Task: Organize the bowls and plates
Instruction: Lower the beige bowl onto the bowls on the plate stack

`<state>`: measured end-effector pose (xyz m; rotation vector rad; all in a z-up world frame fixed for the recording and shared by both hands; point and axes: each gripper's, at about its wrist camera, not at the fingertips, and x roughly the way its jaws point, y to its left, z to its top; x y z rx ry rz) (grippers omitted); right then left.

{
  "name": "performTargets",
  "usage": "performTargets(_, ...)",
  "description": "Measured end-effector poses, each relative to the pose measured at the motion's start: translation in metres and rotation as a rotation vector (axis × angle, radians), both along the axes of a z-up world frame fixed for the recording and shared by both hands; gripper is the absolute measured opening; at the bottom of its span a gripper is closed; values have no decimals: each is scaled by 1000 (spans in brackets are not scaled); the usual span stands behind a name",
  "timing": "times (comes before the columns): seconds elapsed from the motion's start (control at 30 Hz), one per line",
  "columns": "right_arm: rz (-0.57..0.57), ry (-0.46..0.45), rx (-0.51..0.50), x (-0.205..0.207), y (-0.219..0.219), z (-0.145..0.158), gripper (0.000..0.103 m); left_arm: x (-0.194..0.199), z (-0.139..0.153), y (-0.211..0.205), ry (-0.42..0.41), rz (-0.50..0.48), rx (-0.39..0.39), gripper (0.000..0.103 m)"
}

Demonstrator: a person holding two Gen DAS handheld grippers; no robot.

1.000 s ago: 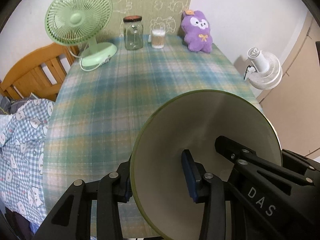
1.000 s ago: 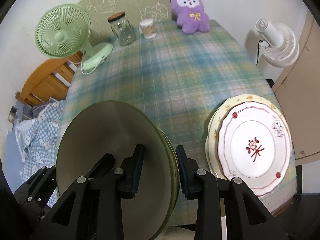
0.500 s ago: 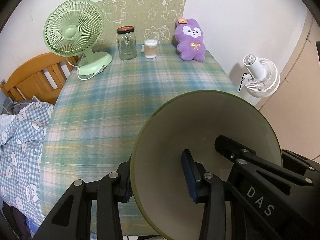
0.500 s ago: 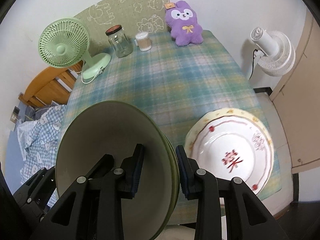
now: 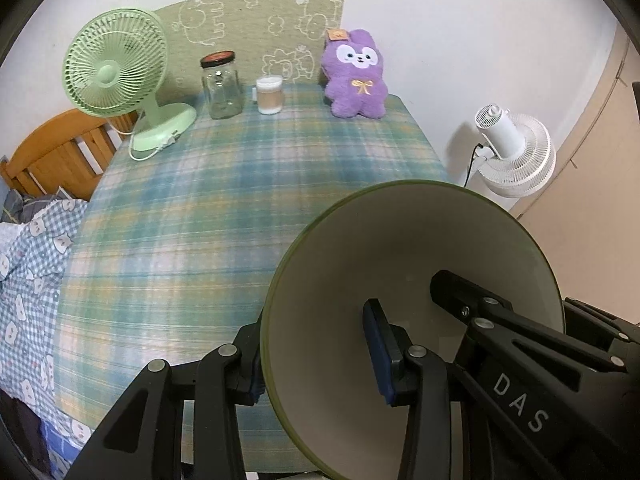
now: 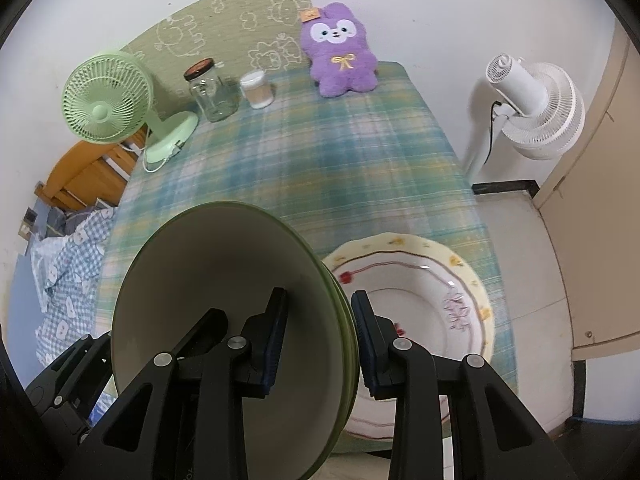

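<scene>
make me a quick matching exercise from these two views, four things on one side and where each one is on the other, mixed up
Things:
1. green bowls
2. floral plates
3. purple plush bunny
4. white fan

Places:
A. off the table, on the floor
B. far edge of table, against the wall
C. clamped by both grippers
D. flat on the table's near corner

Pairs: 1-C, 2-D, 3-B, 4-A

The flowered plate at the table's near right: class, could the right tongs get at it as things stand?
Probably not yet. The right tongs are shut on the green bowls' rim, so they are occupied, though the flowered plate lies uncovered just beside them.
</scene>
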<state>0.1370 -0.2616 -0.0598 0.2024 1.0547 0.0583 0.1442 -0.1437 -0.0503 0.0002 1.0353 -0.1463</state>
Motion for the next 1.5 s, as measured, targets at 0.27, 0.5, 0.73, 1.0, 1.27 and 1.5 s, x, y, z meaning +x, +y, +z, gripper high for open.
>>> performTargets(0.27,-5,39,-12,5,-37,-17,36,5,-17,-36,42,-9,-10,41)
performTargets(0.5,-10,92,-11,8,-63,-38,36,9,-37,-62,94,-9,-11,41)
performTargets(0.73,0,143,1,12,-73,-58,36,12,-55,-74,149,3,2,41)
performTargets(1.0,17,160,13,18,-78,-69,36,14,-59,-82,145,12,28,41)
performTargets(1.27,34,151,4,20,-78,-69,37,18,-59,-84,144,17,31,41)
performTargets(1.5,37,138,-21,14,-76,-67,38,13,-60,-84,135,-16,30,46)
